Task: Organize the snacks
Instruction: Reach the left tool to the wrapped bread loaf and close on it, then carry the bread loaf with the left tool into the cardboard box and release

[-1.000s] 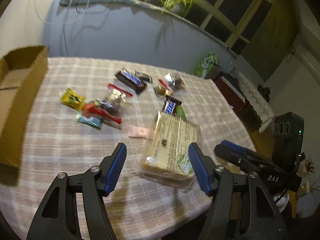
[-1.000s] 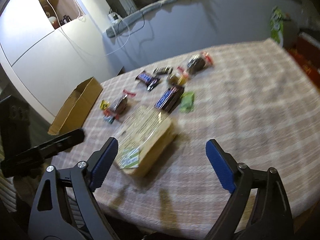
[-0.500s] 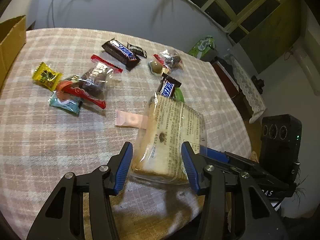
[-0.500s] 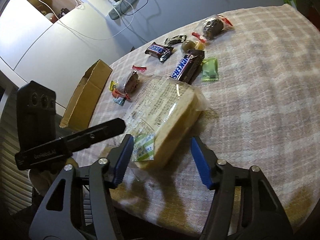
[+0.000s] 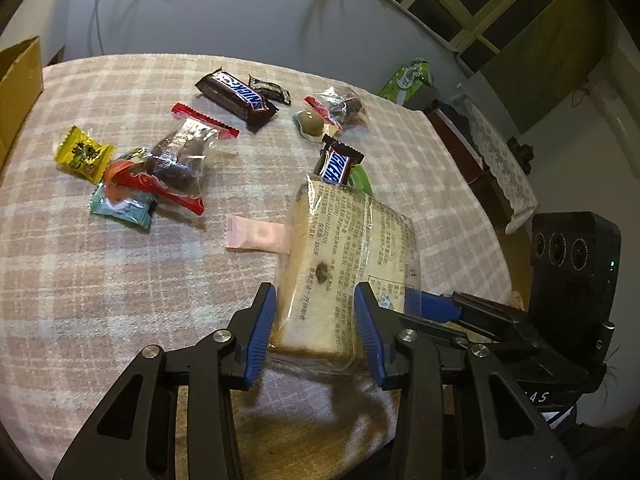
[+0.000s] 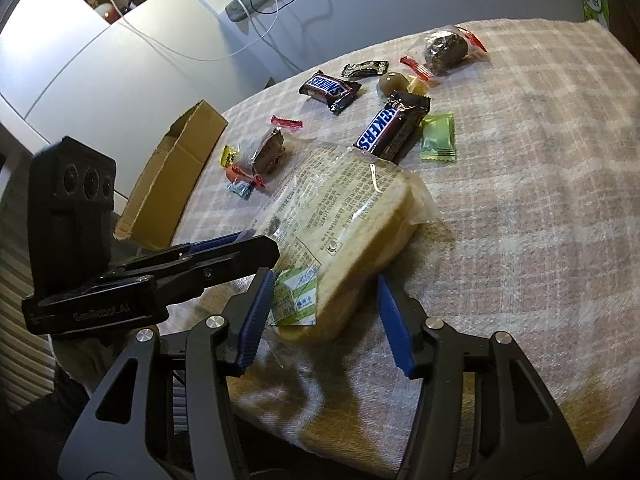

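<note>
Two closing tools (image 5: 316, 328) (image 6: 324, 318) around bread pack (image 5: 352, 248).

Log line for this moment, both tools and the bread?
left tool: closing on bread pack | right tool: closing around same pack, near end | pack: on table | box: no snacks seen inside

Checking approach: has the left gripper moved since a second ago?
Yes. The left gripper came in toward the bread pack, now between its closing jaws; the cardboard box slid off left.
</note>
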